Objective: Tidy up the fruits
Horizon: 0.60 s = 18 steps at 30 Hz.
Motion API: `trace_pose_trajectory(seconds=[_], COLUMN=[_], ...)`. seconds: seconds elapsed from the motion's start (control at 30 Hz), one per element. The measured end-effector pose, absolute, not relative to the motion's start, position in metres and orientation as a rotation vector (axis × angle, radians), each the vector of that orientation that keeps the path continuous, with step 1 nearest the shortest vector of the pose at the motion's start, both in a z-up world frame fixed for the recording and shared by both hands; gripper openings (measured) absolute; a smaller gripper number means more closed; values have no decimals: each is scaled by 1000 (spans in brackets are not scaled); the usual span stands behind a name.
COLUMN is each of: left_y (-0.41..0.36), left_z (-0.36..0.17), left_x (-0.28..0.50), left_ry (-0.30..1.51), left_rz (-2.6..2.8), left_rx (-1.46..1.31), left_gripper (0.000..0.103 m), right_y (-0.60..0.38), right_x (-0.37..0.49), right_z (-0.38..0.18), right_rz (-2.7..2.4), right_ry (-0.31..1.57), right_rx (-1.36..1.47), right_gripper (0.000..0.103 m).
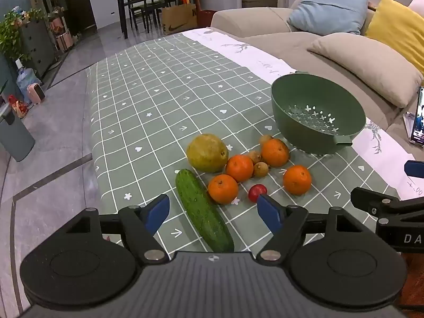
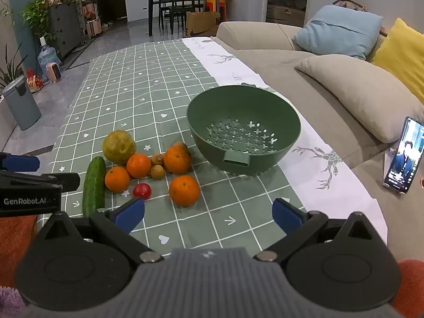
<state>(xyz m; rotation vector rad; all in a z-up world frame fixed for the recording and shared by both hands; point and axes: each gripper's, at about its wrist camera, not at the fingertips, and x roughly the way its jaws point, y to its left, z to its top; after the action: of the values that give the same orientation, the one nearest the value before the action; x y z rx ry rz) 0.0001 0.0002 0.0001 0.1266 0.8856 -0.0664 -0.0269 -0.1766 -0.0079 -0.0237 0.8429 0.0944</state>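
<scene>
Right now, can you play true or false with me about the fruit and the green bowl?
1. The green bowl has fruit in it. False: nothing lies in it.
2. Four oranges sit on the cloth. True; one orange lies nearest the right gripper.
3. The cucumber stands upright. False: it lies flat.
4. Both grippers are open with nothing between their fingers. True; the left gripper hangs over the cucumber.
5. The small red fruit is inside the bowl. False: it is on the cloth beside the oranges.
</scene>
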Motion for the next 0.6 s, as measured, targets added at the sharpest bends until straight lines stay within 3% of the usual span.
trace_pose_trajectory(seconds=[0.6], left_y=[3], left_z=[-4], left_x=[1], left_ry=[910], left_rz=[-57], left_rx=[114], left_gripper=[89], right_y=[-177], right_x=[-26], right_z=[-9], right_rz=[95], right_ry=[853], right_rx=[-28], right_gripper=[98])
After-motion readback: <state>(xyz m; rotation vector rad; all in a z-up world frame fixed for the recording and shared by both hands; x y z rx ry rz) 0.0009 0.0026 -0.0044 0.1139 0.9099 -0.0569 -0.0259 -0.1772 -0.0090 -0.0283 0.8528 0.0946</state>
